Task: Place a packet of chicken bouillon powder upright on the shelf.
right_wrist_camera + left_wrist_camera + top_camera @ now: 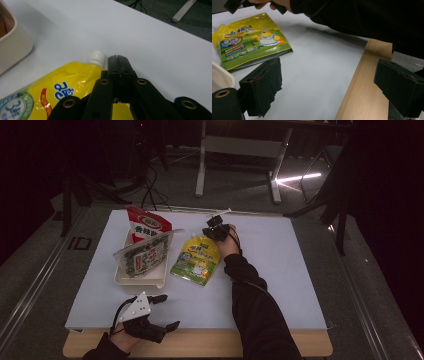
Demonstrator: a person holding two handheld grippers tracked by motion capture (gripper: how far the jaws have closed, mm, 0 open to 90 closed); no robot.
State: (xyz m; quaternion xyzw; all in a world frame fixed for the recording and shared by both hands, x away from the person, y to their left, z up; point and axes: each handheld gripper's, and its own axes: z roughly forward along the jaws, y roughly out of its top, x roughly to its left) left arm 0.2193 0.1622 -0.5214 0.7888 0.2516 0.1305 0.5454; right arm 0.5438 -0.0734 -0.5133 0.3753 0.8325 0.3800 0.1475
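Note:
A yellow spouted pouch (196, 260) lies flat on the white mat (280, 270), right of a cream tray (137, 282). My right gripper (212, 232) is at the pouch's far end. In the right gripper view its jaws are pressed together, and the right gripper (117, 60) ends just right of the white cap (97, 58), above the pouch (50, 92). Nothing shows between its tips. My left gripper (167, 312) rests at the mat's near edge with jaws wide apart. In the left gripper view it (332, 82) holds nothing, with the pouch (249, 42) beyond it.
The tray holds a red and white snack bag (147, 225) and a green patterned bag (145, 255). Its corner shows in the gripper views (219, 77) (15, 47). A bare wooden table edge (362, 87) runs along the mat's near side. A dark sleeve (255, 310) crosses the mat.

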